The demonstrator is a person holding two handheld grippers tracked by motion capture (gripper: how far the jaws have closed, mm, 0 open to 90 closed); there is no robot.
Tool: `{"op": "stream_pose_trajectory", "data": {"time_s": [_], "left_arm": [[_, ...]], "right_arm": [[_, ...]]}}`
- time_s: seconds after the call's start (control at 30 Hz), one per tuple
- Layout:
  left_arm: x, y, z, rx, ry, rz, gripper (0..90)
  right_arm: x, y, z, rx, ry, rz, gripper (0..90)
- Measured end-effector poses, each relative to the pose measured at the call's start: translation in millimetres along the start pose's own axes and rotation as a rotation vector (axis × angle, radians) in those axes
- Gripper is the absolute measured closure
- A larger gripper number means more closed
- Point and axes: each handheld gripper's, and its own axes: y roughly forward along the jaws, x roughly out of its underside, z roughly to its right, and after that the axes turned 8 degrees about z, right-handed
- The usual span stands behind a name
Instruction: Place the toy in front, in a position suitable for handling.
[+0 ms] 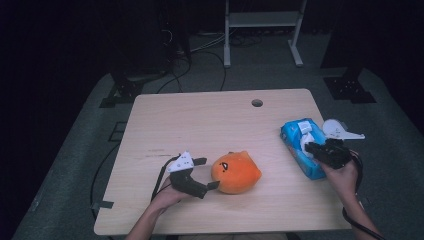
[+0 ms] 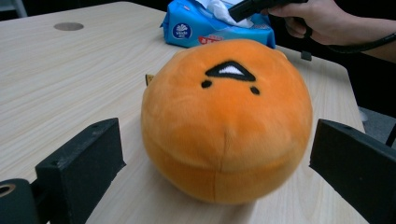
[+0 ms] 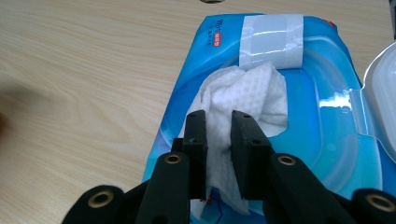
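Observation:
A round orange plush toy [image 1: 236,172] with a small black face lies on the wooden table [image 1: 200,120] near the front. My left gripper [image 1: 209,173] is open just left of it; in the left gripper view its two black fingers [image 2: 79,168] stand on either side of the plush [image 2: 224,121] without touching it. At the right edge lies a blue pack of wet wipes [image 1: 295,137] with its lid [image 1: 340,130] flipped open. My right gripper [image 3: 219,116] is over the pack [image 3: 219,42], shut on the white wipe [image 3: 247,88] that sticks out of the opening.
A round cable hole [image 1: 257,103] sits near the table's far edge. The pack's open white lid [image 3: 385,84] hangs beyond the table's right side. Dark stands and cables lie on the floor behind the table. Bare wood stretches across the table's far half.

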Motion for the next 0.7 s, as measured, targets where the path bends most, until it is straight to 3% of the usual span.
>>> {"op": "stream_pose_trajectory", "data": {"time_s": [0.3, 0.5, 0.6, 0.7], "left_arm": [[-1.8, 21.2, 0.8, 0.031, 0.009, -0.048, 3.6], [1.4, 18.2, 0.7, 0.066, 0.026, -0.055, 18.5], [2.7, 17.3, 0.7, 0.073, 0.039, -0.058, 23.4], [3.4, 17.0, 0.7, 0.081, 0.053, -0.057, 27.5]], "right_arm": [[-0.4, -2.0, 0.0, -0.003, 0.004, 0.009, 74.5], [-1.9, -7.8, 1.0, -0.007, 0.012, 0.018, 76.7], [-2.6, -10.7, 1.3, -0.035, 0.022, 0.018, 84.1], [-3.0, -10.7, -3.2, -0.047, -0.006, -0.007, 85.7]]}}
